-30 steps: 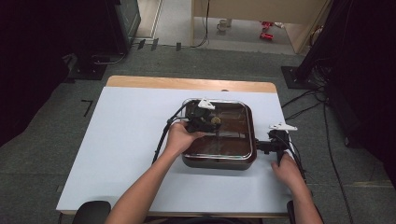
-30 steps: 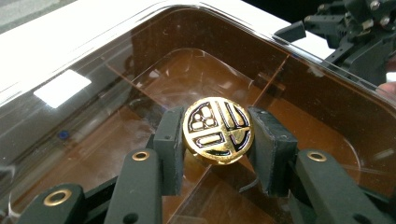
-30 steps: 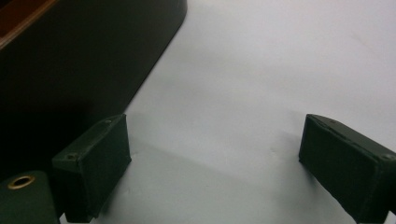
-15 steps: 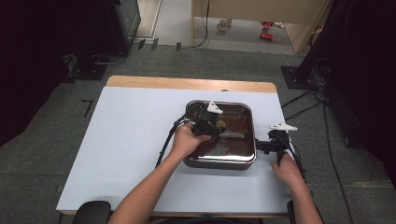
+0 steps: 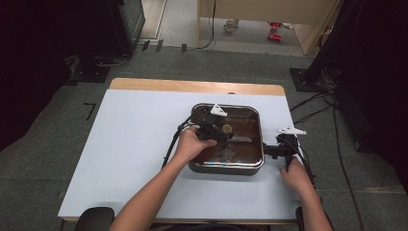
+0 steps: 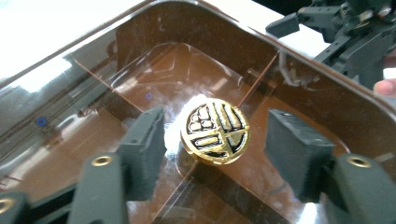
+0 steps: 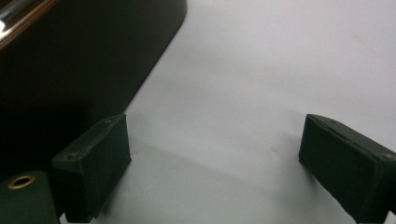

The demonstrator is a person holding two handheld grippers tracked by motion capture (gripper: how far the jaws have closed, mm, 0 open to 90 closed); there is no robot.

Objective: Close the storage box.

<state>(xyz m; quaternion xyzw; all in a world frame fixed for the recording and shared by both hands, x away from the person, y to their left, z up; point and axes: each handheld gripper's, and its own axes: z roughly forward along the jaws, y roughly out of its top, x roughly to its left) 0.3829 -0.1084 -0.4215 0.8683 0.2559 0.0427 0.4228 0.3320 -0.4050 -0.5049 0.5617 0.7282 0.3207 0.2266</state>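
Observation:
A square dark pan (image 5: 226,167) with a glass lid (image 6: 140,70) stands at the table's right of centre. The lid carries a round gold-and-black knob (image 6: 215,130), also seen from above (image 5: 226,128). My left gripper (image 6: 215,115) hovers over the lid, open, with one pad on each side of the knob and a gap to both; from above it sits over the pan's middle (image 5: 215,126). My right gripper (image 7: 219,163) is open just above the white table beside the pan's dark outer wall (image 7: 70,56), at the pan's right side (image 5: 272,150).
The white table top (image 5: 134,144) has free room left of the pan and along the front. A wooden strip (image 5: 192,86) runs along the far edge. Cables trail from both grippers. The right gripper (image 6: 345,28) shows beyond the pan rim in the left gripper view.
My left gripper has shifted a little to the right over the lid, so its jaws now straddle the knob. The right gripper and the pan have stayed put.

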